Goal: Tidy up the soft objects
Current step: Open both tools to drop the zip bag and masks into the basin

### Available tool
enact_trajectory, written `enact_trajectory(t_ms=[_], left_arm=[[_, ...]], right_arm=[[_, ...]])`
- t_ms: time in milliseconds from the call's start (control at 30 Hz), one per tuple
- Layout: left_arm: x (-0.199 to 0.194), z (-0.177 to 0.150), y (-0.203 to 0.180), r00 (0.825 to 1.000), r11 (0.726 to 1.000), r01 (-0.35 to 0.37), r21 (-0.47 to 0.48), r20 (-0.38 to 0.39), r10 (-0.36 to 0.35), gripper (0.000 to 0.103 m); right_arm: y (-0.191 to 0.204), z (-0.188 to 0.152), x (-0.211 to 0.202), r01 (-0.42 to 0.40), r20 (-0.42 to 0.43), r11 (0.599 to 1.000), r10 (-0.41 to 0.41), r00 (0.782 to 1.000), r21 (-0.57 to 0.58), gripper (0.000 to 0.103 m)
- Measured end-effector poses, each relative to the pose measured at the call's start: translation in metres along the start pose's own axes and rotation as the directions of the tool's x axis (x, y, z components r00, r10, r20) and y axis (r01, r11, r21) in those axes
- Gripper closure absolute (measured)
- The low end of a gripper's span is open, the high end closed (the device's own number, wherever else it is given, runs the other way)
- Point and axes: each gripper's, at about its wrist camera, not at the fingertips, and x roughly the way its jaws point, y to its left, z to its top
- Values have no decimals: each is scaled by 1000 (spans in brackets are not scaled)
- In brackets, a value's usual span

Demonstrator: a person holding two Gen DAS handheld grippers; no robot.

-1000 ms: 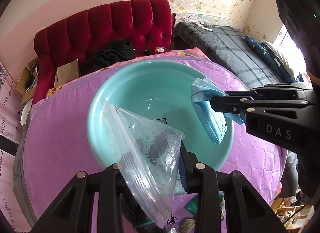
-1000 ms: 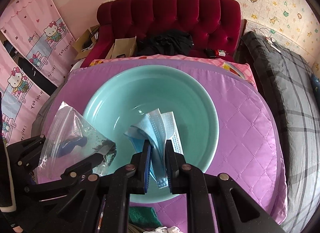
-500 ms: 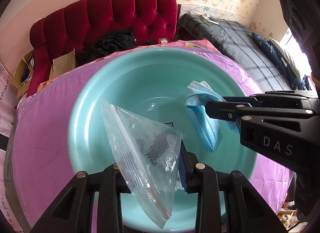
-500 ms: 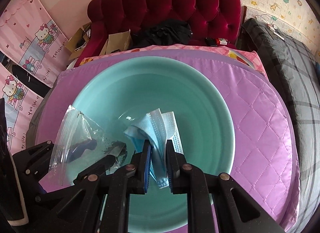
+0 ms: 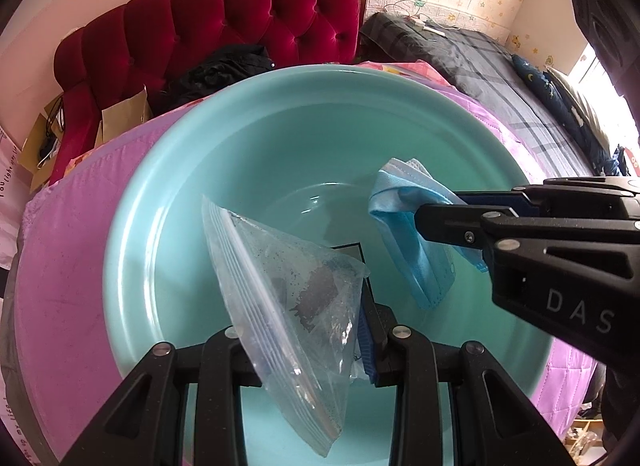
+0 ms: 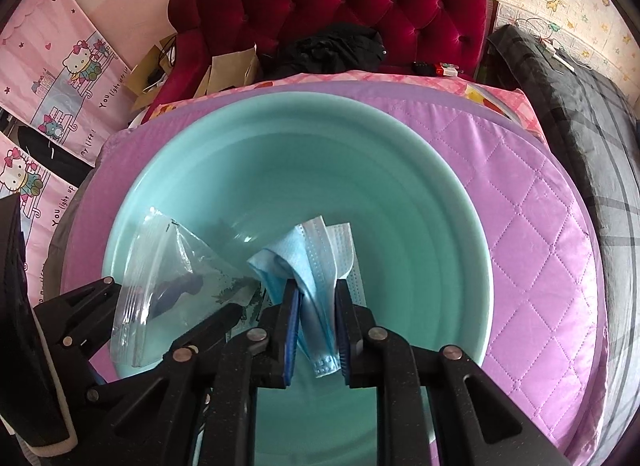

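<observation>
Your left gripper (image 5: pixel 304 346) has its jaws pinching the clear zip bag (image 5: pixel 280 290), and your right gripper (image 6: pixel 316 322) has its jaws clamped on the folded blue face masks (image 6: pixel 316 262) — both hang over the teal basin (image 5: pixel 132 193), which sits on the purple quilted cover (image 6: pixel 532 225). The likely next step is dropping them in. The risks, as I judge them: the bag is slick and light, so it may cling to a jaw pad or drift out over the near rim when you let go. The masks are a loose stack — they may fan apart, or an ear loop may snag on a jaw.
</observation>
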Motion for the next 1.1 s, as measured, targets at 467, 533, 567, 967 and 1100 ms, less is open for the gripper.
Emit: enact_trajectory(t_ms=[467,533,567,967,1100], left_arm=[[-10,-2,-2,995,996,-92,6,29,92,0],[-16,-3,-2,994,995,-99,6,48,99,0],[-18,-4,-2,994,995,-101,3,51,101,0],[-57,-21,-4,992,996,-92,-14,89,93,0],[-72,-31,-6,990,996,-93,-16,100,94,0]], right_arm=[[-1,-6,-19,107,65,994,-107,992,12,0],[0,-8,-23,109,69,994,-110,992,7,0],[1,-10,-24,108,70,994,-108,992,6,0],[11,-38,-57,124,92,992,-124,988,8,0],[15,-49,-73,132,105,991,-131,986,-1,0]])
